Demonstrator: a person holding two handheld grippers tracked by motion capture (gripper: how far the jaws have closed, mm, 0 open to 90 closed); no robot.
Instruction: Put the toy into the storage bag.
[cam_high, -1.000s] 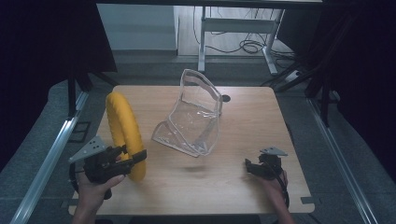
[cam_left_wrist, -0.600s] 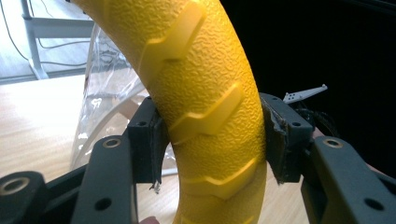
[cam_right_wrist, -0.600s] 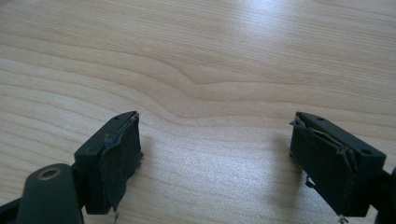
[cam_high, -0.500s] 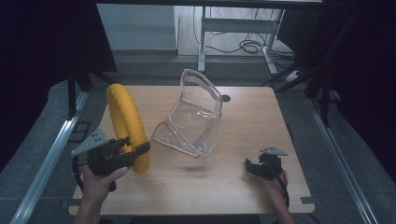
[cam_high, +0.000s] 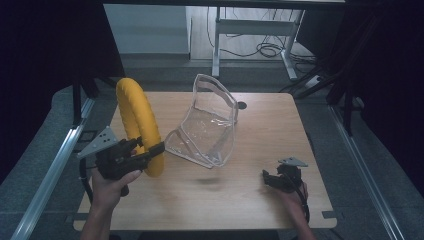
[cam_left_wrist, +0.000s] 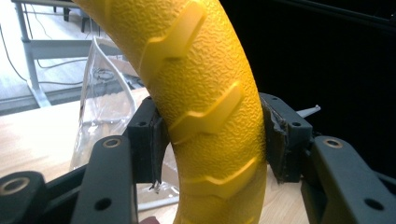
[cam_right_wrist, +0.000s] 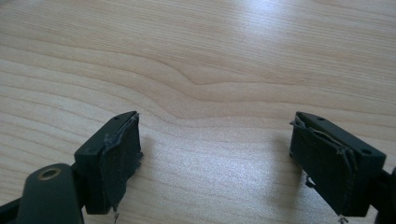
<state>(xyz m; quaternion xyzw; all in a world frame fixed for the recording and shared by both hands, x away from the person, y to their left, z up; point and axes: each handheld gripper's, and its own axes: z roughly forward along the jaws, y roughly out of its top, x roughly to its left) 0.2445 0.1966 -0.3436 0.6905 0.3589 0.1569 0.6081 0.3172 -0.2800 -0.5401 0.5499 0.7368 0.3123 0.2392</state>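
Overhead, in the high view, the left hand-held gripper (cam_high: 142, 152) pinches the lower part of a yellow ring (cam_high: 137, 122), which stands on edge over the left side of the table (cam_high: 265, 120); I can't tell whether its bottom touches the wood. A clear plastic bag (cam_high: 207, 125) sits open near the middle, just beside the ring. The right hand-held gripper (cam_high: 270, 179) rests low at the right front, well apart from both. Risk, as I judge it: the ring is tall and held near one end, so it could swing or twist in the grip, or clip the bag's floppy rim and knock it over. The left gripper view gives what the high view lacks: both pads press the ring's (cam_left_wrist: 205, 93) textured, ridged sides, ring centered between the jaws, the bag (cam_left_wrist: 105, 93) behind it at left. A curved surface means slipping is possible if the squeeze eases. The right gripper view settles what is too small from above: the right hand-held gripper (cam_right_wrist: 215, 158) is spread wide, with bare wood of the table (cam_right_wrist: 210, 56) between its jaws.
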